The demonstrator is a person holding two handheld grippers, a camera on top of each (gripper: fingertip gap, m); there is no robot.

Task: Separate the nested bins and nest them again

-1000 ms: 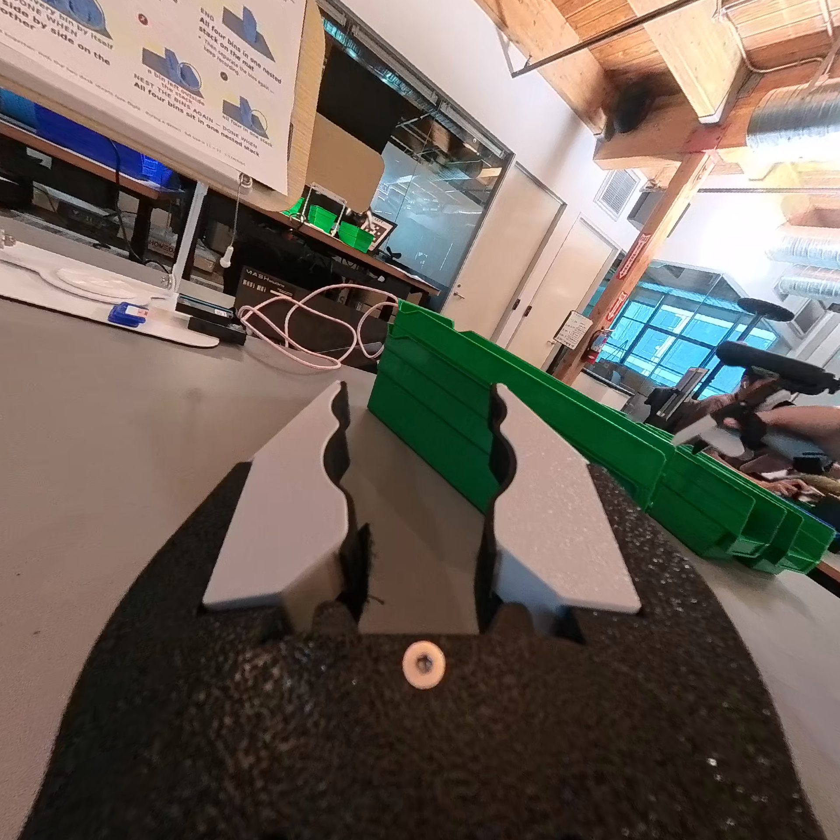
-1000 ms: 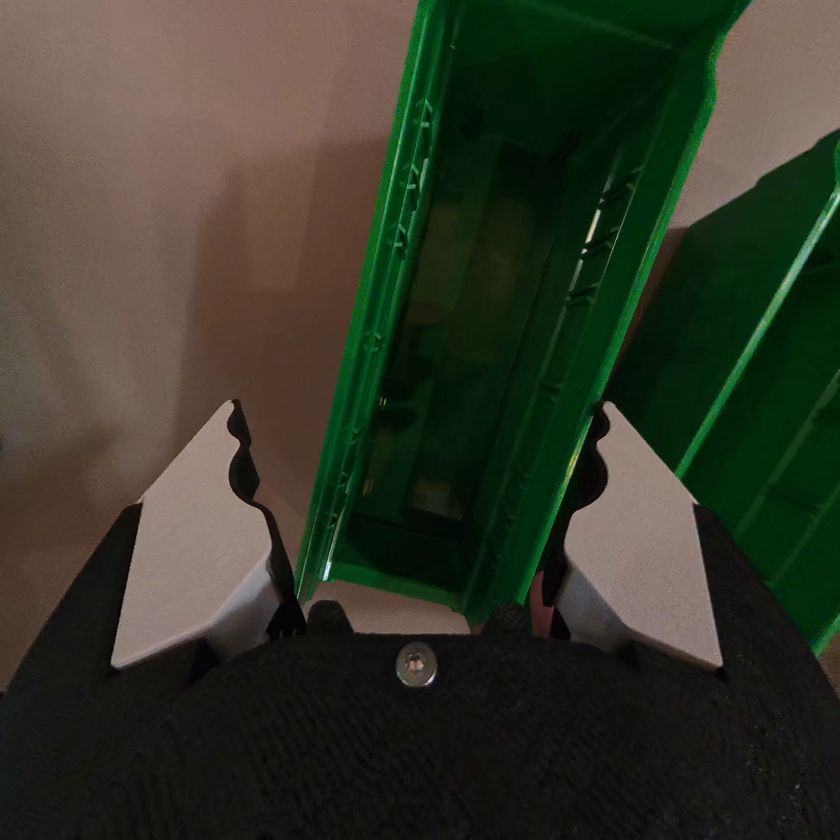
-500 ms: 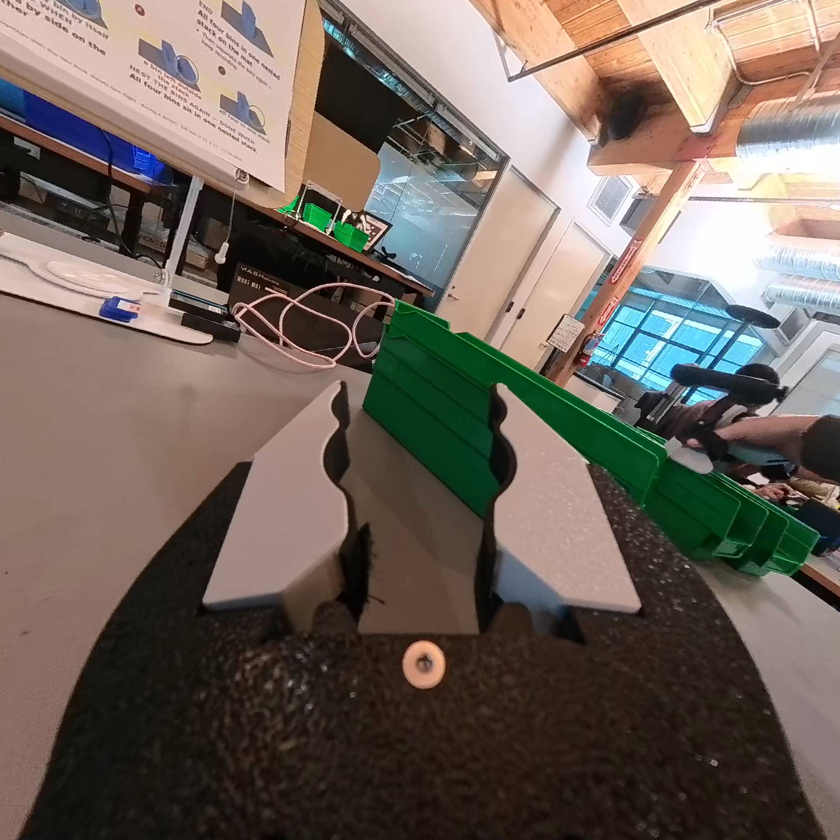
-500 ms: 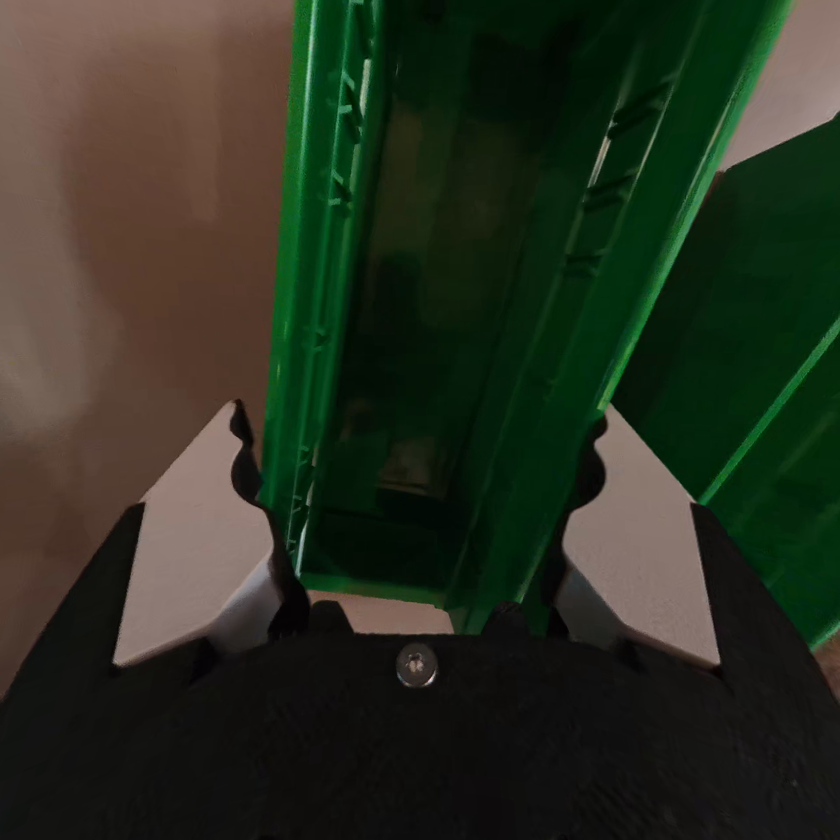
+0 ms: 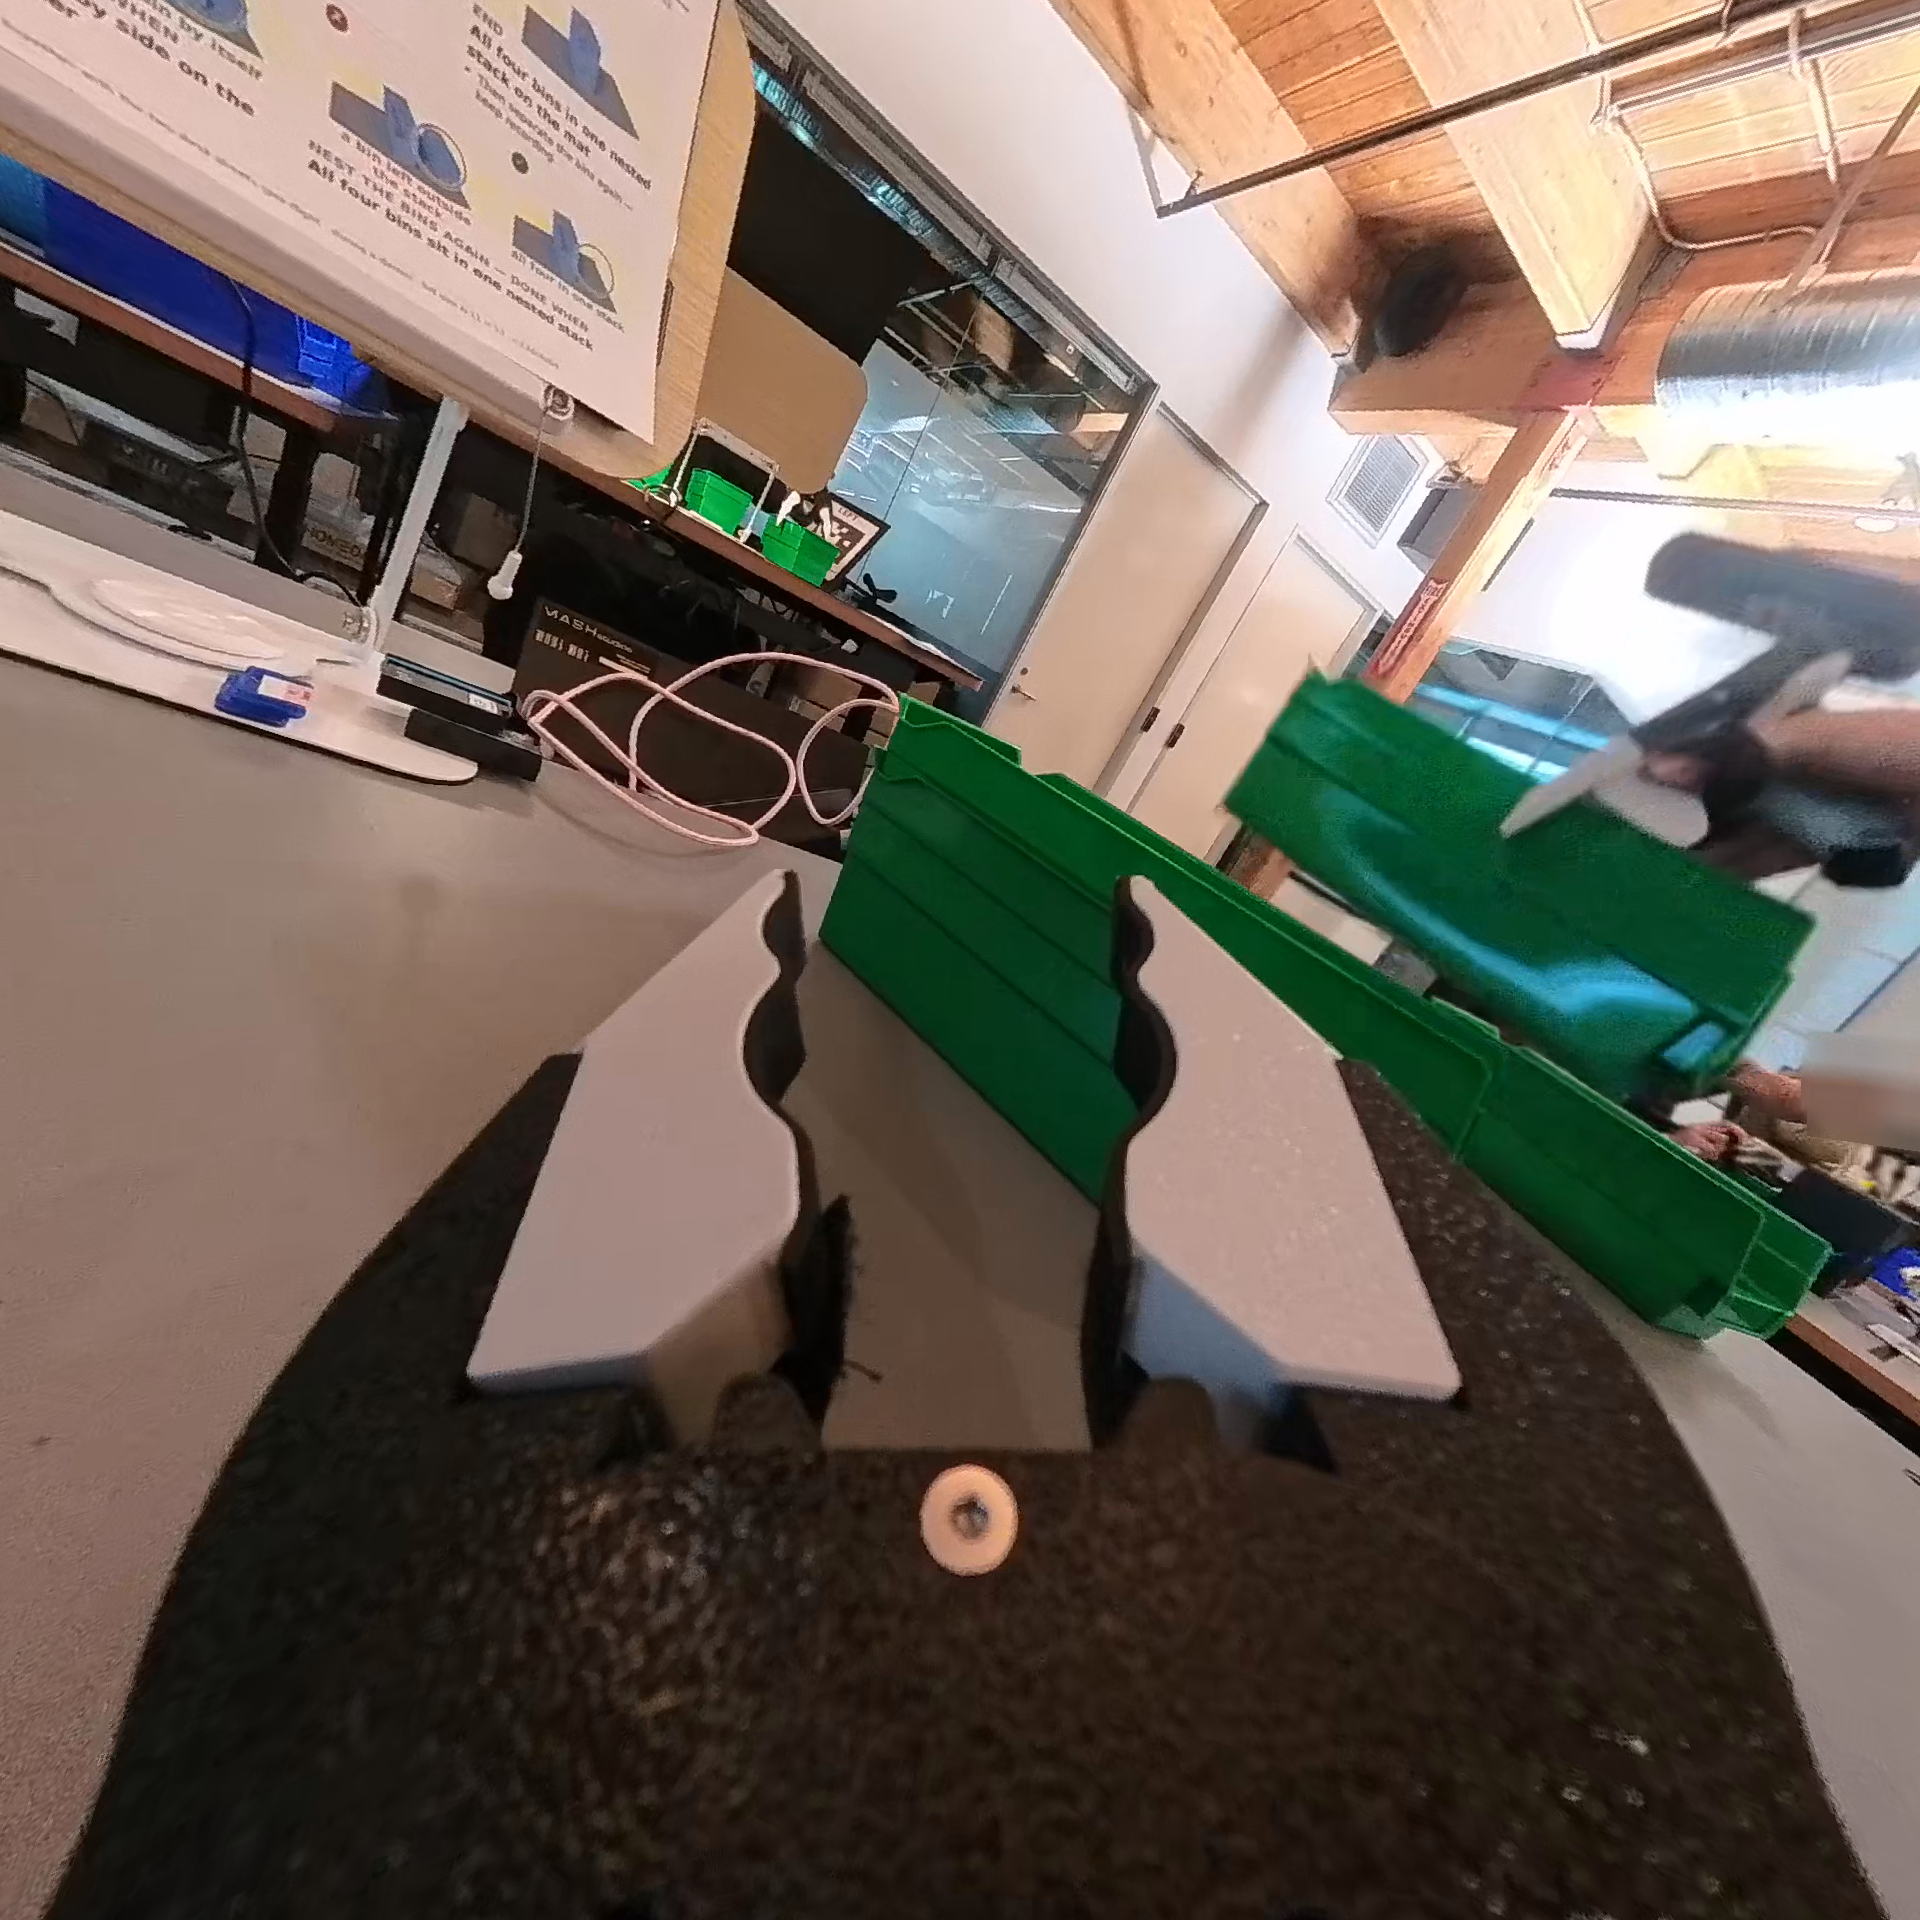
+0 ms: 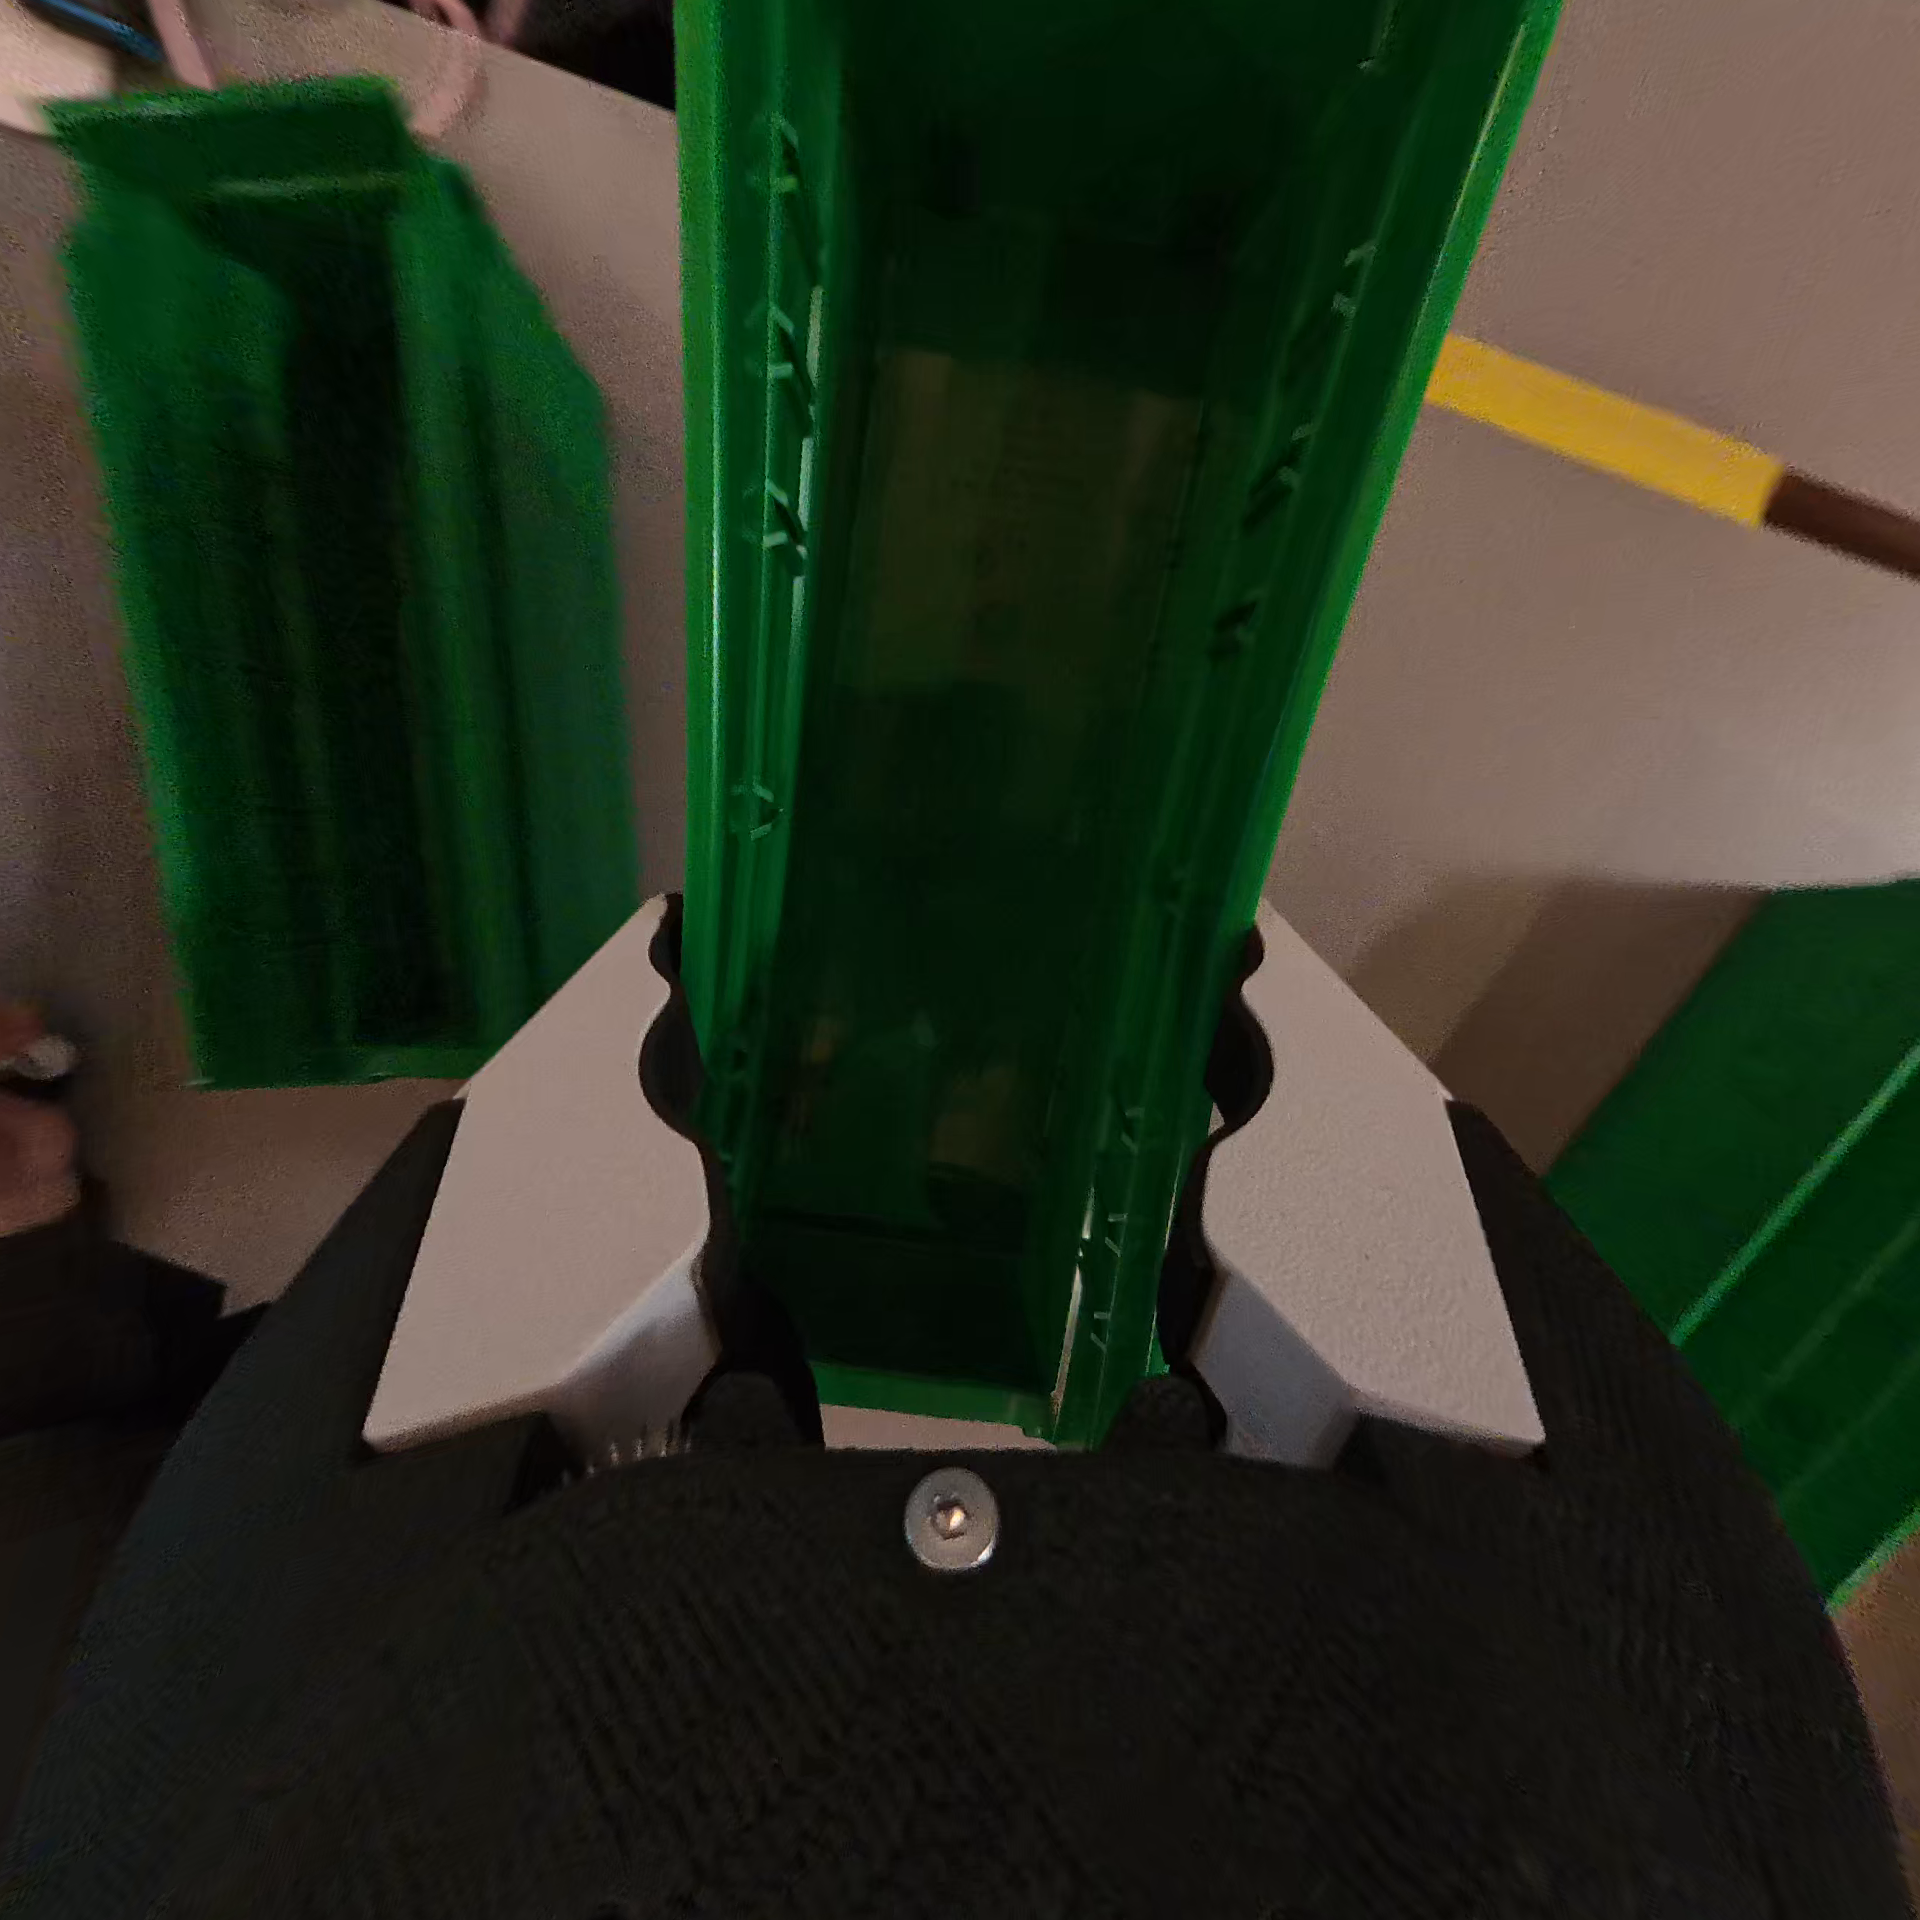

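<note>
1. The held bin (image 6: pixel 997 644) was a long, narrow trough of glossy green plastic with small moulded ribs along both inner walls; its long axis ran straight away from the right gripper (image 6: pixel 961 1049), open side towards that camera.
2. That gripper's two pale grey fingers (image 6: pixel 561 1195), wavy along their inner edges and set in black foam-like padding, were closed against the bin's two long walls near its end, holding it clear of the table (image 6: pixel 1558 748).
3. In the left wrist view the same bin (image 5: pixel 1507 914) hung tilted in the air, blurred, with the right gripper (image 5: pixel 1662 748) at its upper edge.
4. Below it a stack of green bins (image 5: pixel 1143 997) lay on the smooth grey tabletop (image 5: pixel 260 987), its long axis running away to the right; at least two nested rims showed at its far end, though the exact count could not be told.
5. The right wrist view showed two further green bin shapes: one blurred at the left (image 6: pixel 332 623), one at the lower right edge (image 6: pixel 1787 1268).
6. The left gripper (image 5: pixel 956 1039) sat low over the table with its jaws partly apart and nothing between them, its right finger tip overlapping the stack's near end in view.
7. A looped pink cable (image 5: pixel 707 758) lay beyond, and a yellow strip (image 6: pixel 1590 436) crossed the table.
</note>
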